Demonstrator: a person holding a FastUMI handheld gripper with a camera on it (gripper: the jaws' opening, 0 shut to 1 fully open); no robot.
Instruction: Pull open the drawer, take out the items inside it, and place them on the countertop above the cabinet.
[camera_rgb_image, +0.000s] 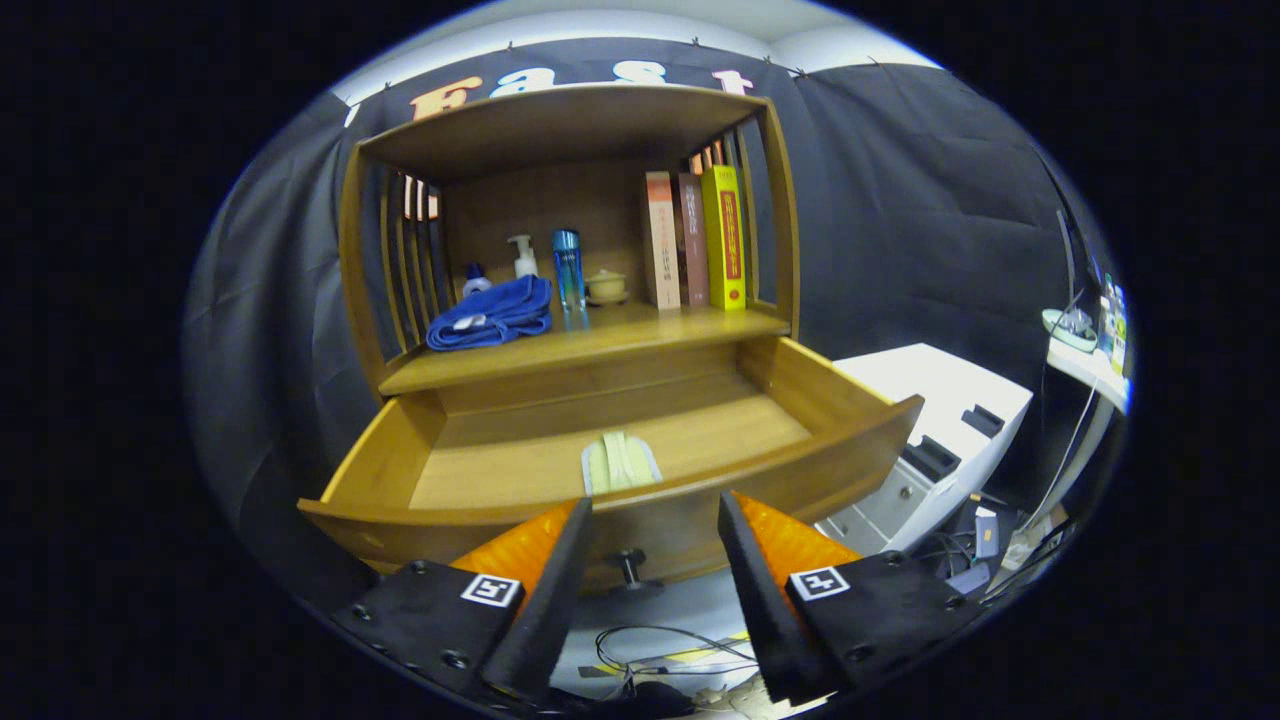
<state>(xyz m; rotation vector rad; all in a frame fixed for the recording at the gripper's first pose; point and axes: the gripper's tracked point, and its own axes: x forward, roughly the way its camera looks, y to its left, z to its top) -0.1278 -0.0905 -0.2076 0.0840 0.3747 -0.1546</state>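
Gripper view.

Gripper (655, 505): two fingers spread well apart, nothing held between them, poised just in front of the drawer's front panel and touching nothing.

Honey-coloured wooden drawer (480, 520): pulled fully out of the cabinet, curved front panel facing the fingers. Small dark metal knob (630, 568) at the middle of the front, showing in the gap between the fingers.

Pale green folded cloth packet with a whitish edge (620, 462): the one item lying on the drawer floor, close against the inside of the front panel, just ahead of the finger gap.

Wooden countertop shelf (640, 335) directly above the drawer, under a slatted wooden hutch (560, 125). On it, from one end to the other:
- crumpled blue towel (492, 313)
- small blue-capped bottle (477, 279) behind the towel
- white pump bottle (523, 257)
- tall blue tube bottle (568, 268)
- small cream lidded cup (606, 287)
- three upright books: salmon-pink (660, 240), dark red (693, 240), yellow (723, 238), standing side by side, touching.

White cabinet unit (940, 430) beside the drawer. Cables (660, 650) on the floor below the fingers.
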